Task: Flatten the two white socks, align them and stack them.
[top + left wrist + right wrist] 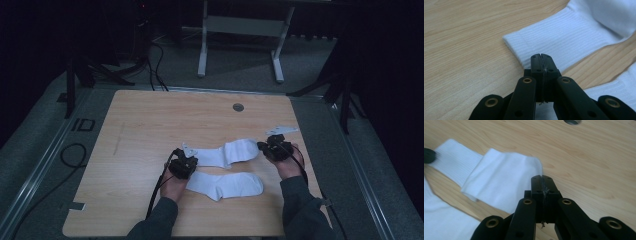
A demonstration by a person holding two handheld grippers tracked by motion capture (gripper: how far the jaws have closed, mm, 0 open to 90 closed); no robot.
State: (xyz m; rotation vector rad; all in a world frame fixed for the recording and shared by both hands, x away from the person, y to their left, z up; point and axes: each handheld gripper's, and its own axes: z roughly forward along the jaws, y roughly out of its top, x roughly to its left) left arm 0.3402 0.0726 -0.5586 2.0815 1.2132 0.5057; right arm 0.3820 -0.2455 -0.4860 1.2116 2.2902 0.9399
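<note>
Two black grippers: left gripper (186,157), right gripper (266,145). Flat black jaws on angled link arms, brass-ringed rivets (527,80) at the joints, small dark screw holes in the pads. Grey three-cornered plate (281,130) atop each. Black cable (156,192) trailing from each. Dark grey-green sleeves (157,222) on both forearms.

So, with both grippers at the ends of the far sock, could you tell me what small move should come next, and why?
Probably lift both ends together. The left gripper seems shut on the far sock at its cuff, the right gripper on its toe, and it still lies flat on the table.
</note>
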